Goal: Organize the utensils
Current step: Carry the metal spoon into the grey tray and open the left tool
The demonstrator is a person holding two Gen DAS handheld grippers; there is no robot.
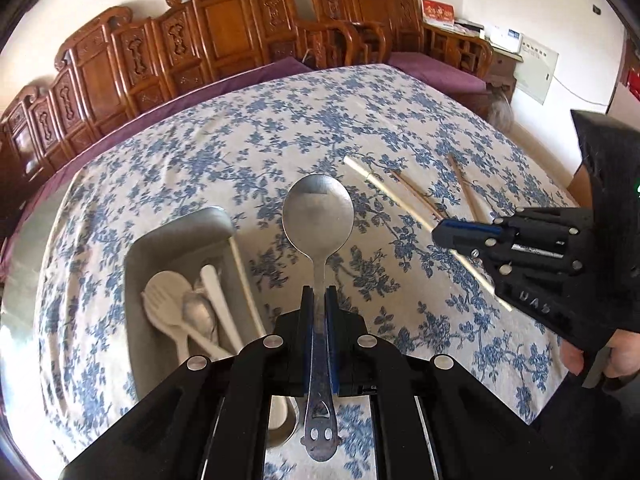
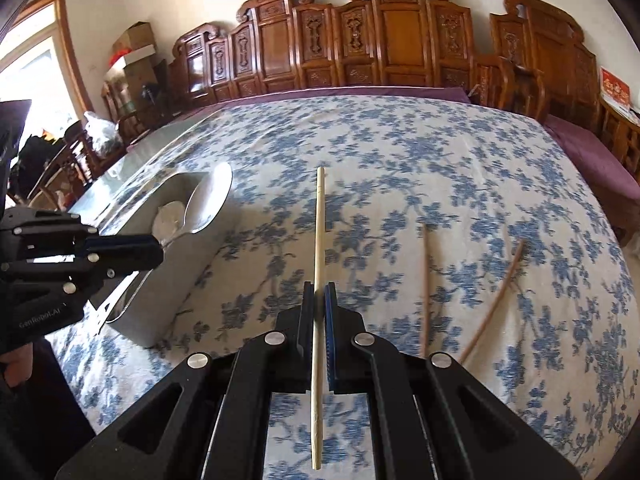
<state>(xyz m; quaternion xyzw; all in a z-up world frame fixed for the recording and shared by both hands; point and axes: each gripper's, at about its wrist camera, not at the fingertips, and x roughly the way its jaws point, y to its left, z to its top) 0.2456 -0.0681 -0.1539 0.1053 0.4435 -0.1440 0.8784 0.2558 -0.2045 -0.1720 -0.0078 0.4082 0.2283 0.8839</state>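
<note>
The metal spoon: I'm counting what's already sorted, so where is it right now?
Not yet in the tray: the spoon is clamped in the left gripper, held above the tablecloth just right of the tray.

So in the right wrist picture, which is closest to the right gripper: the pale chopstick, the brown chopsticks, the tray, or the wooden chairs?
1. Pale chopstick, clamped in the right gripper.
2. Brown chopsticks, lying on the cloth to its right.
3. Metal tray, off to the left, roughly as near; too close to call.
4. Wooden chairs, far behind the table.
</note>
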